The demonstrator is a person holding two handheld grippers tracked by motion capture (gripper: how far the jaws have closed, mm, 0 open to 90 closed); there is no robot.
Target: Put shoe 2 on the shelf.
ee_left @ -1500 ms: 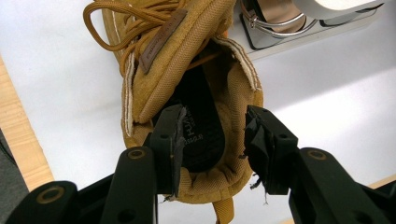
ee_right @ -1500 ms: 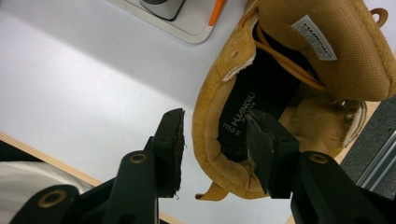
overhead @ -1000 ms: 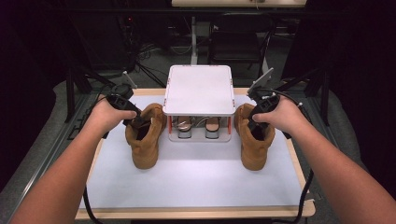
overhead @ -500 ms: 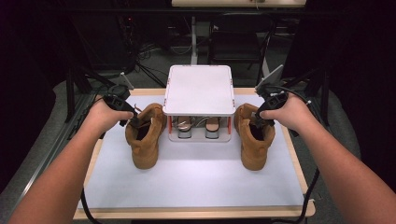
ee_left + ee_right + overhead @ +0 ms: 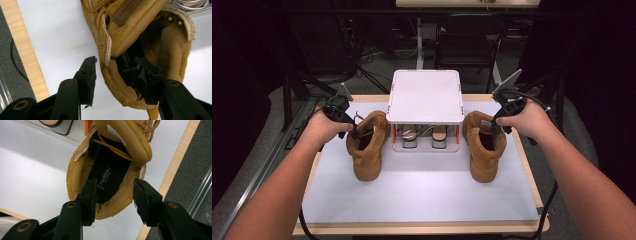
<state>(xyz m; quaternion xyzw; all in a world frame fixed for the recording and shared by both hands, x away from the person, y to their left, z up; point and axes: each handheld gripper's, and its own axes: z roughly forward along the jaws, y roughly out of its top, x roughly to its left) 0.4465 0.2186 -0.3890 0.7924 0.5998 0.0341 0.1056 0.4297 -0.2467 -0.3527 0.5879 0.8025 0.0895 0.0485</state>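
Wide white worktop [image 5: 422,200], and at its far middle a white rack [image 5: 425,95] with shoes tucked underneath. Flanking it, two tan boots: the left boot [image 5: 367,145] and the right boot [image 5: 484,145], both upright, toes toward the person, each just beside the rack. Now the tongs. The left tongs [image 5: 113,72] sit parted around the boot's collar, one jaw outside the padded rim, the other down inside the opening — straddling it, not yet clamped. The right tongs [image 5: 113,195] do likewise, wide apart, one jaw inside over the black insole, the other outside the rear rim. The risk from here, I'd say: that collar is soft padding, so a shallow bite could slip off once the boot's weight comes on, and the toe would swing down. Lift either boot crooked and its heel could knock the rack. Loose laces [image 5: 112,147] might snag too.
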